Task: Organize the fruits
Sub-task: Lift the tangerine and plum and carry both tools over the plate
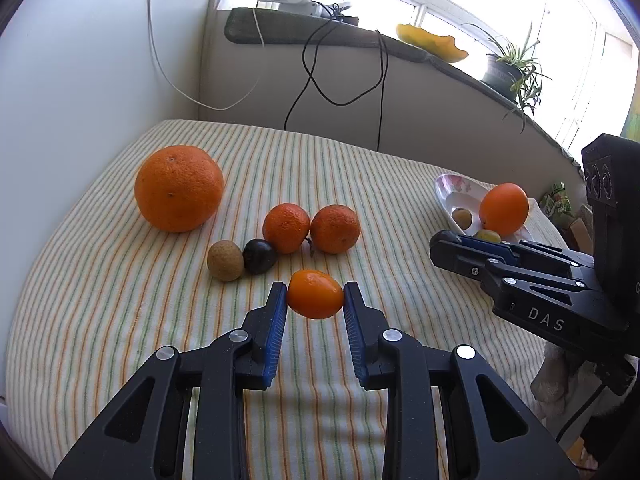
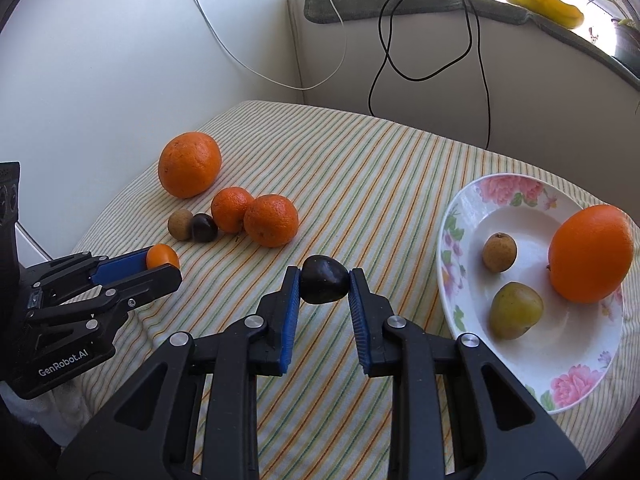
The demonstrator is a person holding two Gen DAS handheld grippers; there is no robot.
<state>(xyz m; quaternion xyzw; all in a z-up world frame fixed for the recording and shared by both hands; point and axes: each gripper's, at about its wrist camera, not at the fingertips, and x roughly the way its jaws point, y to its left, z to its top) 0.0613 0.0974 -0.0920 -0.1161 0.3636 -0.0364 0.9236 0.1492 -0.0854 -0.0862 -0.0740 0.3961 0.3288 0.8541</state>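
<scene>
Cloth [image 2: 360,168] lies bare between your grippers. Left gripper [image 1: 315,295] clamps a small orange fruit [image 1: 315,294]; right gripper [image 2: 324,285] clamps a dark fruit [image 2: 324,284] beside the plate [image 2: 460,208] at the table's right edge.

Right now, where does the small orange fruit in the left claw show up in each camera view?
Left wrist view: small orange fruit at lower centre, pinched in the left claw.
Right wrist view: far left, at that claw's tip.
Shared landmark: the big orange at the back left of the cloth.
</scene>
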